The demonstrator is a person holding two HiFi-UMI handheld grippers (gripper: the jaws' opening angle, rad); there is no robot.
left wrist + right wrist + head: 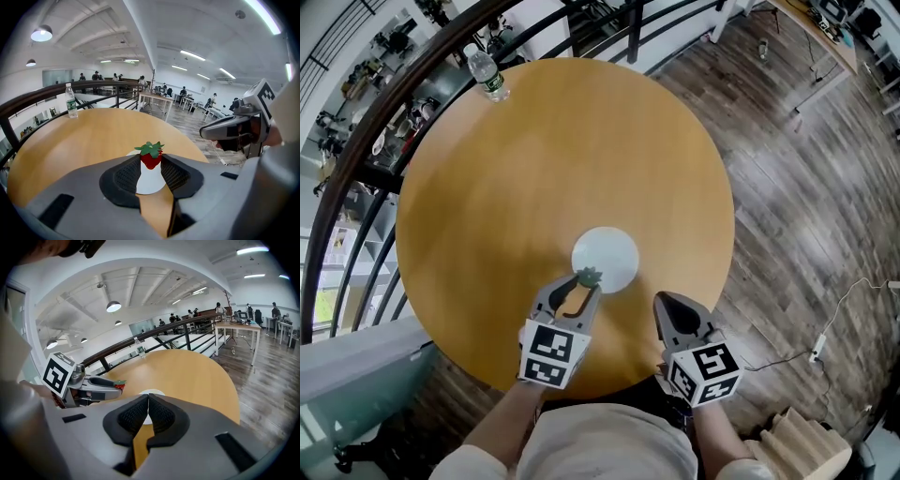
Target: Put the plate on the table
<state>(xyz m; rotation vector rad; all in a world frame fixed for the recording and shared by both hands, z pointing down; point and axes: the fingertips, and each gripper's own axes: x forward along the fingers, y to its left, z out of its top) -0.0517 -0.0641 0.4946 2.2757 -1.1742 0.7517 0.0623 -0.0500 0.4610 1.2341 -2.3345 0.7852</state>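
A white plate lies flat on the round wooden table, near its front edge. My left gripper is shut on a red strawberry with green leaves, held just above the plate's near rim. My right gripper hovers over the table edge to the right of the plate, jaws shut and empty. In the right gripper view the plate shows just past the closed pads, with the left gripper and the strawberry at the left.
A clear water bottle stands at the table's far left edge. A dark curved railing runs behind the table. Wood floor lies to the right, with a white cable on it.
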